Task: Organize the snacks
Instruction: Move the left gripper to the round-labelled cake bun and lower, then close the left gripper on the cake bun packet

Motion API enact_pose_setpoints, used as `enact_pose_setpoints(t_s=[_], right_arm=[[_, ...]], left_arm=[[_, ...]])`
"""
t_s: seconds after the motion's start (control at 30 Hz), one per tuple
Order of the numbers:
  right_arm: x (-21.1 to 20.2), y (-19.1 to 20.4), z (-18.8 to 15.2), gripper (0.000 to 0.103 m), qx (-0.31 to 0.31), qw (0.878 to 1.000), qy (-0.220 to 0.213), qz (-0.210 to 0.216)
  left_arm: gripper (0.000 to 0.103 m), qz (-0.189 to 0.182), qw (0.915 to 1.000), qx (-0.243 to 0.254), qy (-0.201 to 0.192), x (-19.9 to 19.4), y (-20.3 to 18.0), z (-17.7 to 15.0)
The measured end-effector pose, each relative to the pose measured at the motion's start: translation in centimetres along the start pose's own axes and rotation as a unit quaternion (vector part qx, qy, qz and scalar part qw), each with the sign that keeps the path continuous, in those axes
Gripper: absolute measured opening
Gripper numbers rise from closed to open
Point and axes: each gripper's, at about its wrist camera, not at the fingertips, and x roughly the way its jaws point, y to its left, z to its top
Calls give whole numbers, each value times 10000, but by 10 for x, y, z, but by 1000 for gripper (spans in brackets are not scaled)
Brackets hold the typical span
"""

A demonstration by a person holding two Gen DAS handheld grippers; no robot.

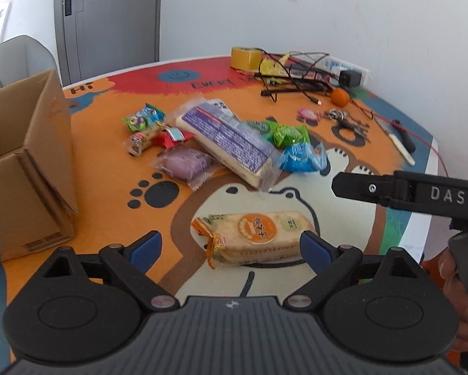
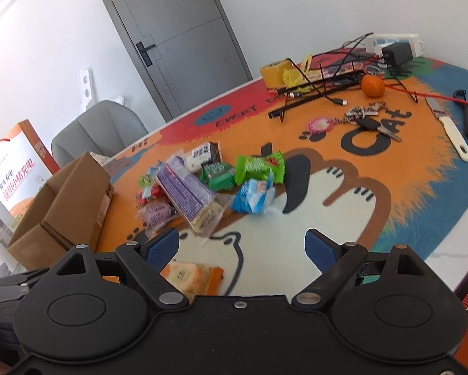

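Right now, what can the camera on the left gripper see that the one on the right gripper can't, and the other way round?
Only the left wrist view shows the right gripper from the side, a hand on its handle, and the rice cracker pack whole, lying between the left gripper's open fingers.

Only the right wrist view shows the orange and white bag behind the cardboard box, and the right gripper's open fingers with nothing between them.

Both show the box, the long purple pack, the tangerine and the grey door.
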Motion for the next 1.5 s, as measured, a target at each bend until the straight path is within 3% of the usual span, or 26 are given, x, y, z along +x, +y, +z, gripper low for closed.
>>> enact_pose_setpoints(t_s=[0.5,0.8,0.87,0.97,1.1,1.4,1.5], right_arm=[[7,-24,-6,88,275,9995,99,-128],[13,-29,-3,88,339,9993,95,-144],[15,-28,-2,88,322,9993,76,-152],[20,-27,1,88,304,9994,62,-131],[27,-25,5,87,294,9995,40,-116],[37,-19,10,87,274,9996,58,-49],[37,-19,9,87,264,9996,52,-48]], left_arm=[[94,223,9987,403,216,37,-17,10],[93,355,9991,217,41,44,-9,15],[88,259,9995,161,35,43,-6,14],[72,228,9996,177,-9,40,-4,12],[32,48,10000,50,-64,36,2,13],[28,-54,10000,21,-38,30,5,12],[34,-107,9999,26,132,30,8,12]])
